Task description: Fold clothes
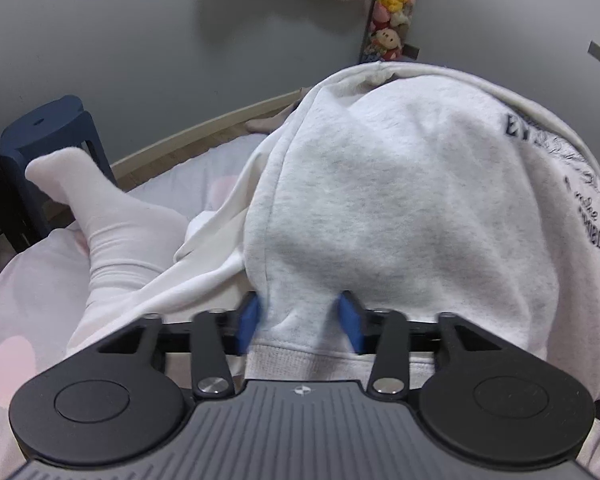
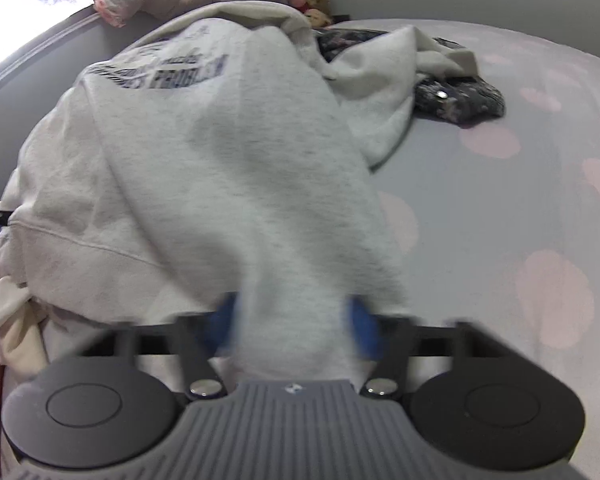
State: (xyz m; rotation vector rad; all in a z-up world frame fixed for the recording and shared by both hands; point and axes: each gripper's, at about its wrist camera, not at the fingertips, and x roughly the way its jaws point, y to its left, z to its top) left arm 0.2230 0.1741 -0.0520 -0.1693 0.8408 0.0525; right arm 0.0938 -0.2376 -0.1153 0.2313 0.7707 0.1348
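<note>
The bed (image 2: 500, 208), under a pale sheet with pink dots, spreads out ahead of and to the right of my right claw (image 2: 292, 324); in the left wrist view it shows to the left of my left claw (image 1: 300, 316).

The grey sweatshirt (image 1: 400, 200) with dark printed lettering is bunched in a big mound straight ahead of both claws, rising from their fingers and filling most of each view. Its ribbed hem runs under my left claw, and a fold of it sits between the blue pads (image 1: 247, 320) there, both pads pressing on the cloth, so I read the left claw as gripping the sweatshirt near the hem. In the right wrist view the picture is smeared, but a thick fold of the same sweatshirt (image 2: 236, 184) fills the gap between that claw's blue pads (image 2: 362, 324) and they seem to pinch it.

Left of my left claw a leg in a white sock (image 1: 100, 216) rests on the bed, with a dark blue stool (image 1: 48, 136) beyond it.

Ahead and to the right of my right claw, past the sweatshirt, lies a dark patterned garment (image 2: 456, 100) partly under pale cloth.

Far ahead, a column of plush toys (image 1: 392, 12) stands against the wall.
</note>
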